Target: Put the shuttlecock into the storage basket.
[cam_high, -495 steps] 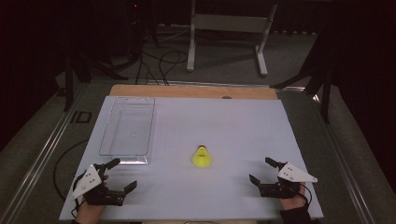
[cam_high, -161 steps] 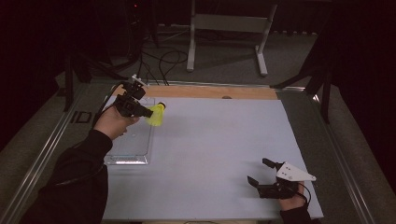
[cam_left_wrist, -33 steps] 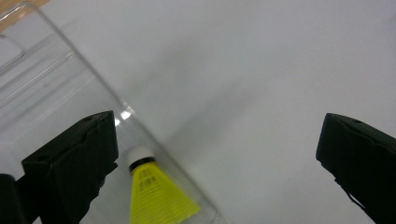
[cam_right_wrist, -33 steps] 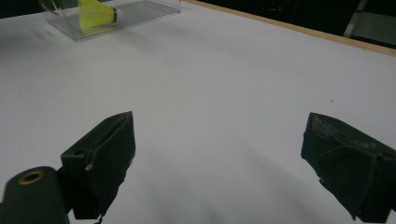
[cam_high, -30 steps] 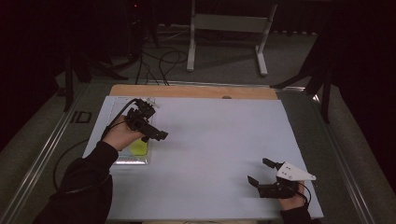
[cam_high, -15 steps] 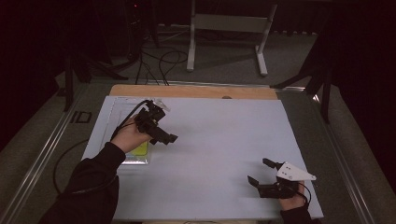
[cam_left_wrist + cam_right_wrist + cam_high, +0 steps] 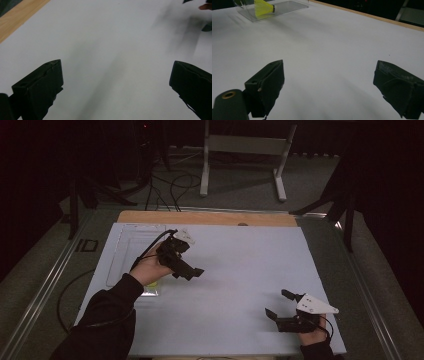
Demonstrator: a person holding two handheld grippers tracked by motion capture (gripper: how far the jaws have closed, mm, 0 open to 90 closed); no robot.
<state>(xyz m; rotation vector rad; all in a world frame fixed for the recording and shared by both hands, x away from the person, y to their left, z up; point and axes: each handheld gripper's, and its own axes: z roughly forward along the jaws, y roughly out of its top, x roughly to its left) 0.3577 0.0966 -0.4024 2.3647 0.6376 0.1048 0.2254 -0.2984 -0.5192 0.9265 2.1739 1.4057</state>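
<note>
The yellow shuttlecock (image 7: 264,7) lies inside the clear tray (image 7: 287,5) near the tabletop's (image 7: 240,255) left edge; in the high view it is mostly hidden behind the person's left hand (image 7: 150,268), so its exact pose there is hard to tell. The left tool (image 7: 192,271) hangs just right of the tray, jaws spread and empty. The right tool (image 7: 279,306) rests near the tabletop's front right corner, its jaws spread wide as well, gripping nothing.

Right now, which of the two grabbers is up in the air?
The left gripper: the hand lifts it above the table, near the clear tray. The right gripper sits low at the table's near edge.
</note>
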